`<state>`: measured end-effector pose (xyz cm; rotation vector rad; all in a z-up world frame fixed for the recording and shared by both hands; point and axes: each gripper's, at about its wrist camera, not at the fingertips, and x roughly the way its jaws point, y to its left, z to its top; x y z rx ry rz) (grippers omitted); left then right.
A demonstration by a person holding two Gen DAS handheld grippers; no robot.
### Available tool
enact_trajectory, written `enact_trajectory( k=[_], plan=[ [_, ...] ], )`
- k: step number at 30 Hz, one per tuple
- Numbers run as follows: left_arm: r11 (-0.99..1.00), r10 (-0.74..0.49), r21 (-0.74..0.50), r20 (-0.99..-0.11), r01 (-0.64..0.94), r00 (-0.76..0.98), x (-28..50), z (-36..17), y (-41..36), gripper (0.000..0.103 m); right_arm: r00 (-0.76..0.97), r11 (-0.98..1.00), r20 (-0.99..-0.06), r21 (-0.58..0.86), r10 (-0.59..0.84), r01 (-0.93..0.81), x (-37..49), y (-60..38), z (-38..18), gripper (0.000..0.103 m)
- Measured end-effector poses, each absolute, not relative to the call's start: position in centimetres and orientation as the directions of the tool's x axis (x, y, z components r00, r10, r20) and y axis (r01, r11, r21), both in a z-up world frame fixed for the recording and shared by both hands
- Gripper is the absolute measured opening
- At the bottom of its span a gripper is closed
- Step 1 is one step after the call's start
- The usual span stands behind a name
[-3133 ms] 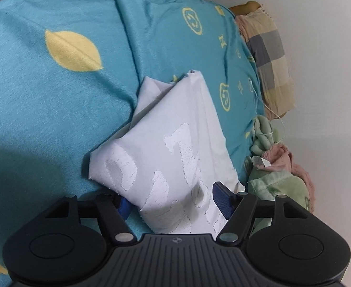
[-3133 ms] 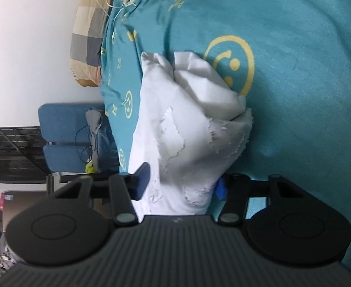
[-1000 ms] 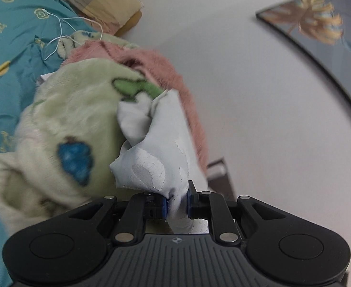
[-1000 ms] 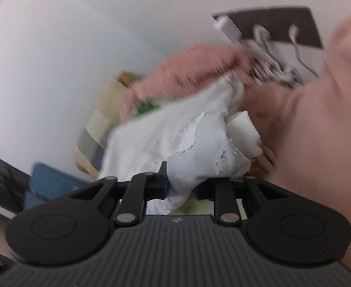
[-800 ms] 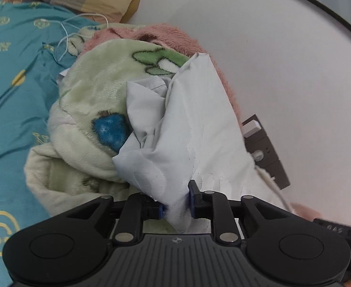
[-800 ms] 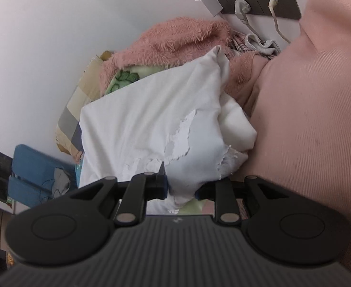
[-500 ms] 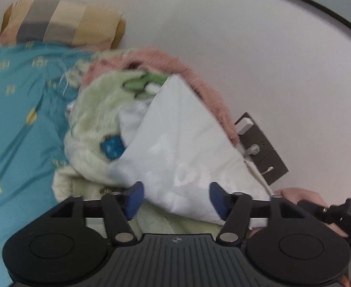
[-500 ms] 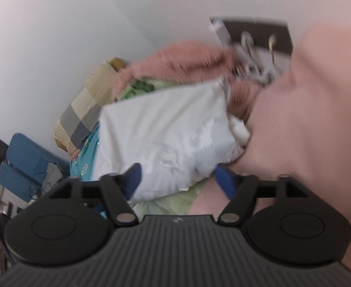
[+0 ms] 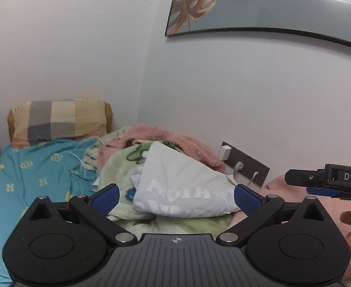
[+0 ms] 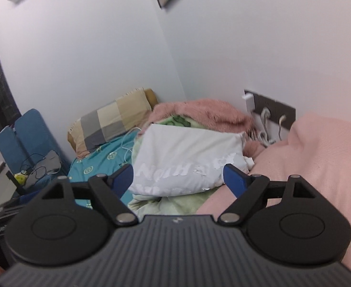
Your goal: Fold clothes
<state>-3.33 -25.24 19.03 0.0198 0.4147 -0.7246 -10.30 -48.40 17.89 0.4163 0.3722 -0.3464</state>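
Observation:
A folded white garment with cracked white lettering (image 9: 182, 186) lies on top of a green and pink fleece blanket pile (image 9: 118, 165) against the wall. It also shows in the right wrist view (image 10: 185, 160). My left gripper (image 9: 176, 197) is open and empty, held back from the garment. My right gripper (image 10: 179, 177) is open and empty, also back from it. The right gripper's body shows at the right edge of the left wrist view (image 9: 328, 179).
A teal bedsheet with yellow prints (image 9: 32, 172) covers the bed. A checked pillow (image 9: 58, 122) leans at the wall corner. A wall socket panel with plugs (image 10: 268, 112) sits behind the pile. A pink cushion (image 10: 319, 157) lies right. A blue chair (image 10: 24, 131) stands left.
Both grippers carried the folded white garment from the sheet to the blanket pile, let go of it there, opened wide and pulled back.

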Motion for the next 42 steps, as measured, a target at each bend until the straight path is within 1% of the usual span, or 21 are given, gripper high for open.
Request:
enact_trajectory(
  k=[9,12,16,20,29,33,42],
  plan=[
    [0.775,-0.612,-0.064,-0.326,0.629,0.721,-7.7,17.4,-21.6,0.103,0.893,0.886,-0.316,0.233,-0.322,0.402,-13.7,-43.7,15.5,0.084],
    [0.78,-0.605,-0.041,-0.305,0.624,0.736,-8.9,16.9,-20.4,0.103,0.891,0.896,-0.301,0.182,-0.342,0.405,-14.0,-42.4,14.6,0.084],
    [0.784,-0.602,-0.027,-0.272,0.62,0.75,-10.0,16.6,-19.0,0.103,0.891,0.904,-0.289,0.144,-0.35,0.402,-14.1,-41.0,14.2,0.084],
    [0.79,-0.599,-0.033,-0.259,0.612,0.758,-10.4,16.6,-17.8,0.103,0.887,0.903,-0.287,0.127,-0.362,0.41,-14.1,-40.1,14.5,0.084],
    [0.789,-0.593,-0.02,-0.285,0.614,0.753,-10.3,15.6,-17.5,0.103,0.878,0.899,-0.291,0.106,-0.381,0.425,-13.3,-38.9,14.4,0.084],
    [0.792,-0.589,-0.002,-0.267,0.611,0.763,-10.7,15.6,-17.4,0.103,0.877,0.899,-0.286,0.095,-0.387,0.428,-13.4,-38.7,14.4,0.084],
    [0.791,-0.595,-0.02,-0.258,0.612,0.761,-11.1,16.0,-17.3,0.103,0.868,0.895,-0.287,0.072,-0.404,0.441,-14.1,-38.6,14.5,0.084]
  ],
)
